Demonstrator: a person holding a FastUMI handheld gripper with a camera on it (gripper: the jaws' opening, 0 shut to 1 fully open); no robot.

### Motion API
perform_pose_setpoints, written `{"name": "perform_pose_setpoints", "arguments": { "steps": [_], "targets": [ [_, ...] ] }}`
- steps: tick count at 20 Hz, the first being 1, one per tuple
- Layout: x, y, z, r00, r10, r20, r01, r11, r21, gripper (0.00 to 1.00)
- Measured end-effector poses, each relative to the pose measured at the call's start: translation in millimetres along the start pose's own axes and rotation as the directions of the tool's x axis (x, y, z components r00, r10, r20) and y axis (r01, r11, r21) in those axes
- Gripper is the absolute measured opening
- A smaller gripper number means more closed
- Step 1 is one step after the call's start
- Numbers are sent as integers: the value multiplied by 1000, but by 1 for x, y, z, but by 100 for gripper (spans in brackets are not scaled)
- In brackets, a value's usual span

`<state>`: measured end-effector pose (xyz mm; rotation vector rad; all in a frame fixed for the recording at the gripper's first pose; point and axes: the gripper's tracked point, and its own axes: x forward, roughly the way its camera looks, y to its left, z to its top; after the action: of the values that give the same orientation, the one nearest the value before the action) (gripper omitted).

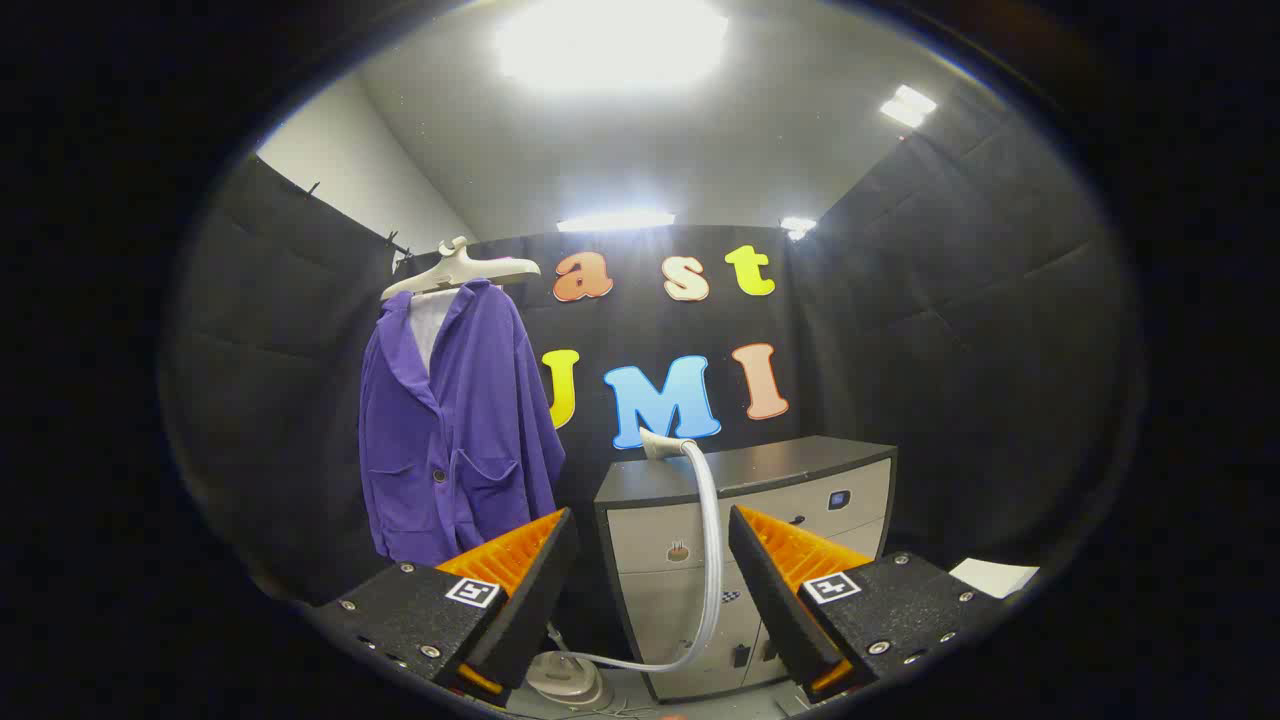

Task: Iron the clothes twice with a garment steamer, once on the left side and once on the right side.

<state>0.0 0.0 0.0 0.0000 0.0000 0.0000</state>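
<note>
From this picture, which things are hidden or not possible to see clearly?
- Steamer head, gripper view: lies on the cabinet, small and far, so its face cannot be made out.
- Steamer base: the tool's open left finger hides part of it.
- Hose: its lower end runs behind that finger.
- Purple jacket: its hem is cut off by the left finger.
- Cabinet drawer fronts: small marks too tiny to tell.

Matt purple cloth jacket (455, 420), plastic hanger (462, 268)

steamer base (572, 682): partly hidden behind the left finger of the claw (652, 560)
steamer head (660, 443): too small to make out
jacket (452, 425): hem hidden behind that finger
cabinet (745, 560): lower right corner behind the right finger
</note>
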Motion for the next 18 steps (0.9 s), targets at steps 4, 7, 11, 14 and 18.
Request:
{"name": "perform_pose_setpoints", "arguments": {
  "steps": [4, 7, 11, 14, 18],
  "targets": [
    [-1, -1, 3, 1000, -4, 6, 4, 1000, 4, 93],
    [-1, -1, 5, 1000, -7, 12, 7, 1000, 8, 94],
    [-4, -2, 8, 1000, -14, 17, 14, 1000, 6, 94],
    [-6, -1, 8, 1000, -16, 19, 16, 1000, 6, 94],
    [-7, 0, 10, 1000, -20, 19, 20, 1000, -2, 94]
  ]
}}
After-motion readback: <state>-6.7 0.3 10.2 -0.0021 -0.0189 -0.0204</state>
